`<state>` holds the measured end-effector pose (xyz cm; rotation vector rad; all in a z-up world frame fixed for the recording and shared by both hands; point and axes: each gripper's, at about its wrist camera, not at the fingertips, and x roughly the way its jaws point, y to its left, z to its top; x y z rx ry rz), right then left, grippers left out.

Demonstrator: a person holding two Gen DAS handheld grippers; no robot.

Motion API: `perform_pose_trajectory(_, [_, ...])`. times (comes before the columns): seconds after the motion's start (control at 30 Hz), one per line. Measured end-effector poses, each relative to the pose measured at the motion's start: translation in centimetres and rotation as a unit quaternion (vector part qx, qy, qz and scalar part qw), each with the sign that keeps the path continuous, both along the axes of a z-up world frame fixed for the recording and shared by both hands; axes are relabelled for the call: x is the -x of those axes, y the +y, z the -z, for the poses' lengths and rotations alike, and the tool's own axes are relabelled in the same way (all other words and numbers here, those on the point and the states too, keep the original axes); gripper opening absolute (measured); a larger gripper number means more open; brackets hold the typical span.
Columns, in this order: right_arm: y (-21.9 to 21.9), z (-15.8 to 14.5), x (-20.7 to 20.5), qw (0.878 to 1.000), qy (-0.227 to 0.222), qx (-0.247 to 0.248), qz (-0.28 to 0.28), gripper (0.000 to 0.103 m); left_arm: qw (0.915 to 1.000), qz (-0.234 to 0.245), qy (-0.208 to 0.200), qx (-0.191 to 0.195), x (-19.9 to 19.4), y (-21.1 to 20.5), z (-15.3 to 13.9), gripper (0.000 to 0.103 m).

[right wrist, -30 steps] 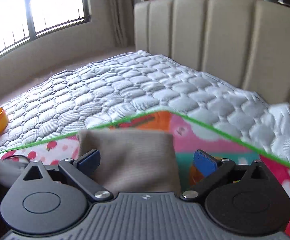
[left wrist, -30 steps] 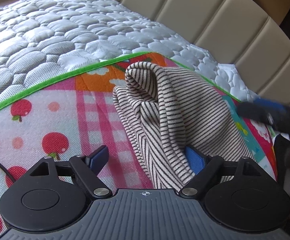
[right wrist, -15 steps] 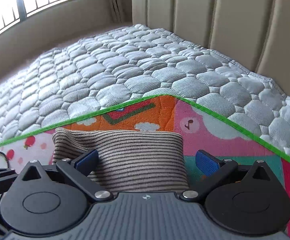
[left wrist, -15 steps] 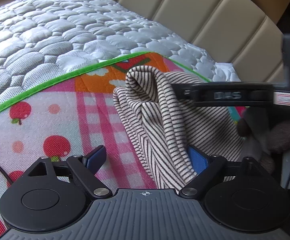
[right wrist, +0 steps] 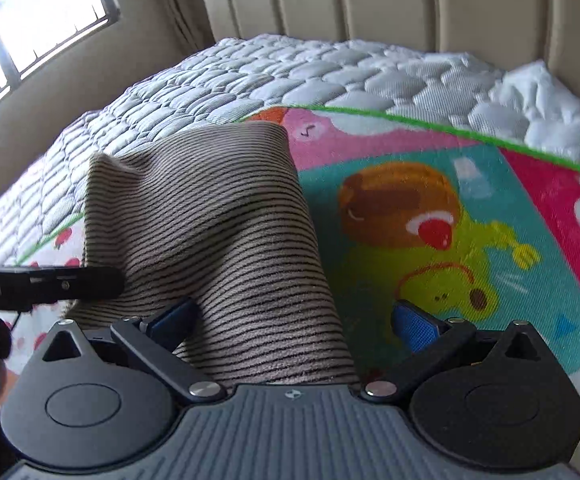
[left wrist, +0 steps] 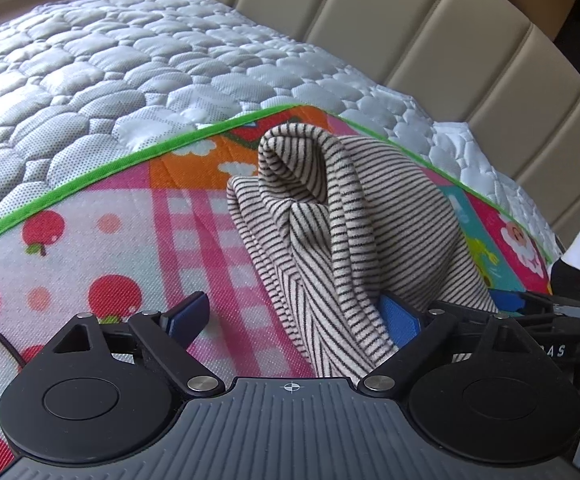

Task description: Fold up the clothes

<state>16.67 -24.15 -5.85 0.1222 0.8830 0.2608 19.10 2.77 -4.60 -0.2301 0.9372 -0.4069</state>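
The striped garment [left wrist: 342,240] is seen bunched upright on the colourful play mat [left wrist: 109,248] at frame centre, over the quilted mattress [left wrist: 129,72]. The left gripper [left wrist: 296,320] has just been opening; its jaws stand wide, cloth between them unpressed. The right gripper [right wrist: 292,318] is likewise spread around the cloth.

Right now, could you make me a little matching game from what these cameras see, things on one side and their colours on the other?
Things:
1. folded cloth
2. mat border
3. mattress cover
4. headboard

Colours:
a. bright green
b. beige panels
c. beige with thin dark stripes
d. quilted silvery white

Pairs: 1-c, 2-a, 3-d, 4-b
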Motion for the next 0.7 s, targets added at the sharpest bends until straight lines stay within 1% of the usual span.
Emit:
perform_pose_trajectory(0.1, [-0.3, 0.4, 0.1, 0.999, 0.017, -0.030, 0.003, 0.103, 0.9995, -0.013, -0.020, 0.020, 0.2, 0.5, -1.6, 0.085])
perform_pose_trajectory(0.17, [-0.6, 0.5, -0.1, 0.999, 0.028, -0.047, 0.003, 0.103, 0.9980, -0.011, -0.040, 0.047, -0.2, 0.3, -3.2, 0.085])
perform_pose_trajectory(0.2, [-0.5, 0.5, -0.1, 0.999, 0.029, -0.046, 0.000, 0.103, 0.9971, -0.007, -0.048, 0.058, -0.5, 0.0, -3.9, 0.085])
perform_pose_trajectory(0.23, [-0.3, 0.4, -0.2, 0.999, 0.029, -0.042, -0.005, 0.103, 0.9970, -0.001, -0.053, 0.057, -1.0, -0.6, -4.4, 0.085])
perform_pose_trajectory(0.27, [-0.2, 0.3, -0.1, 0.999, 0.029, -0.043, -0.008, 0.103, 0.9981, 0.001, -0.051, 0.034, -1.7, -1.5, -4.6, 0.085])
perform_pose_trajectory(0.3, [-0.2, 0.3, -0.1, 0.999, 0.029, -0.044, -0.010, 0.103, 0.9988, 0.002, -0.049, 0.006, -2.4, -2.5, -4.8, 0.082])
perform_pose_trajectory(0.33, [-0.1, 0.3, 0.0, 0.998, 0.028, -0.047, -0.011, 0.103, 0.9988, 0.000, -0.043, -0.024, -3.2, -3.4, -4.5, 0.069])
perform_pose_trajectory(0.37, [-0.1, 0.3, 0.0, 0.998, 0.027, -0.050, -0.012, 0.103, 0.9988, -0.002, -0.034, -0.036, -3.9, -3.9, -4.1, 0.063])
perform_pose_trajectory(0.4, [-0.1, 0.3, 0.0, 0.998, 0.026, -0.053, -0.012, 0.103, 0.9987, -0.005, -0.025, -0.045, -4.5, -4.4, -3.8, 0.059])
perform_pose_trajectory(0.43, [-0.1, 0.3, 0.1, 0.998, 0.025, -0.056, -0.013, 0.103, 0.9990, -0.002, -0.029, -0.033, -4.9, -4.4, -3.9, 0.054])
perform_pose_trajectory(0.47, [0.0, 0.3, 0.1, 0.998, 0.024, -0.059, -0.013, 0.103, 0.9992, 0.002, -0.035, -0.016, -5.1, -4.3, -4.2, 0.051])
perform_pose_trajectory(0.5, [0.0, 0.3, 0.1, 0.998, 0.023, -0.063, -0.014, 0.103, 0.9989, 0.009, -0.047, 0.000, -5.2, -4.1, -4.7, 0.046])
perform_pose_trajectory(0.6, [0.3, 0.5, 0.1, 0.997, 0.023, -0.066, -0.013, 0.103, 0.9980, 0.022, -0.059, 0.006, -5.8, -3.8, -5.2, 0.045])
perform_pose_trajectory(0.7, [0.6, 0.6, 0.2, 0.998, 0.021, -0.063, -0.012, 0.103, 0.9960, 0.031, -0.067, -0.049, -6.0, -4.2, -4.1, 0.046])
